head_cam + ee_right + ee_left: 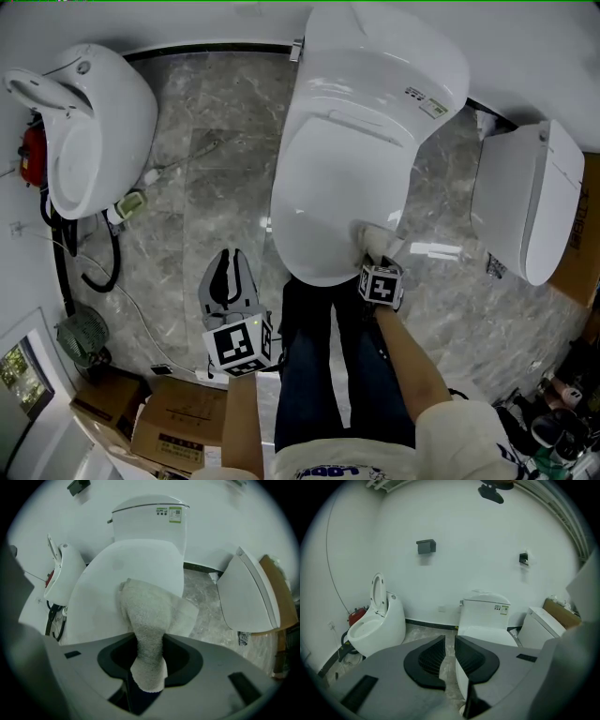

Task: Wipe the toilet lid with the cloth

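So the toilet lid (pixel 337 178) was down and looked plain white all over. I couldn't see any streaks, wet patches or dirt on it, so there was no telling how much had been wiped. My guess is the wiping was underway but nowhere near finished. Contact was only at the near right edge, and the big stretch up toward the tank (pixel 394 47) looked like it was left to cover.

The cloth (pixel 380 239), an off-white terry one, lay bunched on that front right rim of the lid. In the right gripper view it draped from the lid back into the jaws. The right gripper (pixel 377 255) was clamped on it, with a tail of cloth poking out behind the pads.

The left gripper (pixel 228 261) hung low over the floor, left of the toilet and well apart from it, doing nothing. Its jaws were barely apart, just a thin slit, with nothing in between.

As for writing, there wasn't much. There was a sticker (pixel 427 101) on the tank front, green and white in the right gripper view, but the print was too small to read. The marker cubes on the grippers only had black-and-white square patterns, no words. Some print on the person's shirt sat at the bottom edge of the head view, cut off, so I couldn't read it.
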Available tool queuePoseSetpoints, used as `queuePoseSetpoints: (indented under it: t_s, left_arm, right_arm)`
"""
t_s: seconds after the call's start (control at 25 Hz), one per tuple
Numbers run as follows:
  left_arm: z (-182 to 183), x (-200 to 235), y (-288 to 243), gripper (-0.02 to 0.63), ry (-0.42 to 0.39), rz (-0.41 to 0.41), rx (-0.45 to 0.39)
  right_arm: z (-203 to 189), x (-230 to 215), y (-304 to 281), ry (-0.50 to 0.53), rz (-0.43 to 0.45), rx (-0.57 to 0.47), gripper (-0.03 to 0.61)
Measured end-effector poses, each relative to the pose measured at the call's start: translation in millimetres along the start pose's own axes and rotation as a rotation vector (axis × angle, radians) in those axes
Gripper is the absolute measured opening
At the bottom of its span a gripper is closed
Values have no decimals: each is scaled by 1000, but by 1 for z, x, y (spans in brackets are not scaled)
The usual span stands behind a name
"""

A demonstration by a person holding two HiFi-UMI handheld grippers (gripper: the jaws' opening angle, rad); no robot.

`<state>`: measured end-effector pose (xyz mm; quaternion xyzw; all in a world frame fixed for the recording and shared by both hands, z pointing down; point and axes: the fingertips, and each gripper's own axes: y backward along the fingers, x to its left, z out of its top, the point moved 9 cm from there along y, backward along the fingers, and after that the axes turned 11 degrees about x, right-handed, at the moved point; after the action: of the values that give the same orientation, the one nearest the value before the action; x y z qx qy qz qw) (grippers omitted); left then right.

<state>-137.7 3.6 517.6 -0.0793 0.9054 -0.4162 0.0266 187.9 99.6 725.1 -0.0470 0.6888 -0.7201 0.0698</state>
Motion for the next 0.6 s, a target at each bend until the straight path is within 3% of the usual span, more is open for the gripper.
queuePoseSetpoints:
  t_s: [0.6]
  left_arm:
    - [-22, 13, 24, 66, 24, 1, -2]
  right_arm:
    - [-60, 57, -4, 73, 63, 191, 146]
